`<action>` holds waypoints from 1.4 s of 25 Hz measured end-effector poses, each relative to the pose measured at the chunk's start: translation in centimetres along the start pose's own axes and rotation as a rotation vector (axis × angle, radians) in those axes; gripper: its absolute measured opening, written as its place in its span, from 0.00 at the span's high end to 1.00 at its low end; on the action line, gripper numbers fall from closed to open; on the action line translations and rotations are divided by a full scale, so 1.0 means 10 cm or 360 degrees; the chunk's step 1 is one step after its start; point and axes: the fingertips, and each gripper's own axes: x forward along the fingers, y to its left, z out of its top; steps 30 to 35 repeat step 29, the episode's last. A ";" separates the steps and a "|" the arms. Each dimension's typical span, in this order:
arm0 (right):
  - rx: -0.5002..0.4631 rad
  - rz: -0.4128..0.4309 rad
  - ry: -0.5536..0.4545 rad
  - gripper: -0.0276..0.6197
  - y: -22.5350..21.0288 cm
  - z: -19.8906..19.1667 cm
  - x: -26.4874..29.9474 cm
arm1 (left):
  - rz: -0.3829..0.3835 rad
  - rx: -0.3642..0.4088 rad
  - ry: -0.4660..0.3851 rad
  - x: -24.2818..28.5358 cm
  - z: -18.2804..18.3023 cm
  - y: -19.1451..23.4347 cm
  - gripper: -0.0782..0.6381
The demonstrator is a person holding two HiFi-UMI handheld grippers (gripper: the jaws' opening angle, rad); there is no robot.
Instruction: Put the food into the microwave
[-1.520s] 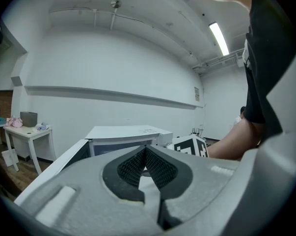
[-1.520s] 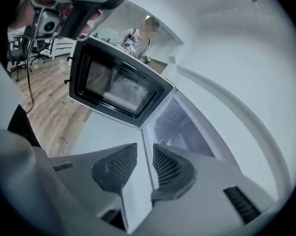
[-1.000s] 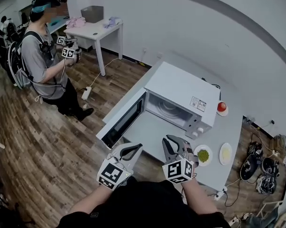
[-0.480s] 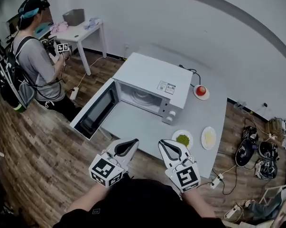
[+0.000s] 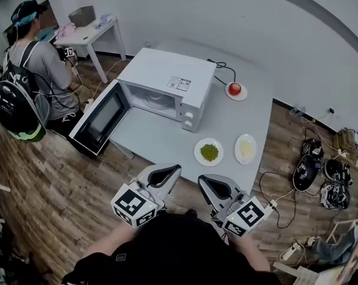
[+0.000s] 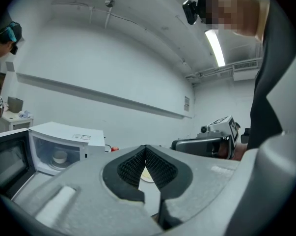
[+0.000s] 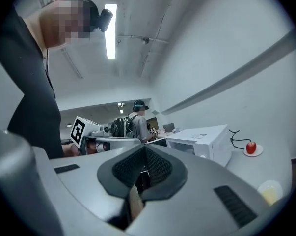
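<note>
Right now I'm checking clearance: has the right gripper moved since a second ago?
Yes. The right gripper pulled back toward the person, from over the table to its near edge, away from the green-food plate.

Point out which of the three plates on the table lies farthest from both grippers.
The plate with the red fruit, far back, right of the microwave; the green-food plate and yellow-food plate sit at the near edge.

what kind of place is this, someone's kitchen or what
Probably a lab or office room staged for recording, not a home kitchen: a white microwave oven stands open on a plain grey table, a person with headset and backpack stands nearby, and black gear litters the wooden floor.
</note>
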 end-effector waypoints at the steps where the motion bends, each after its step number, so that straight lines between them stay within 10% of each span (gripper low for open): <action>1: 0.0020 -0.0020 -0.0029 0.94 -0.01 0.01 -0.06 | -0.0027 0.0010 -0.0002 0.03 0.02 -0.07 0.88; 35: -0.0006 -0.0215 -0.0045 0.94 -0.20 0.13 0.04 | -0.0121 0.0077 -0.0002 0.06 0.13 0.12 0.88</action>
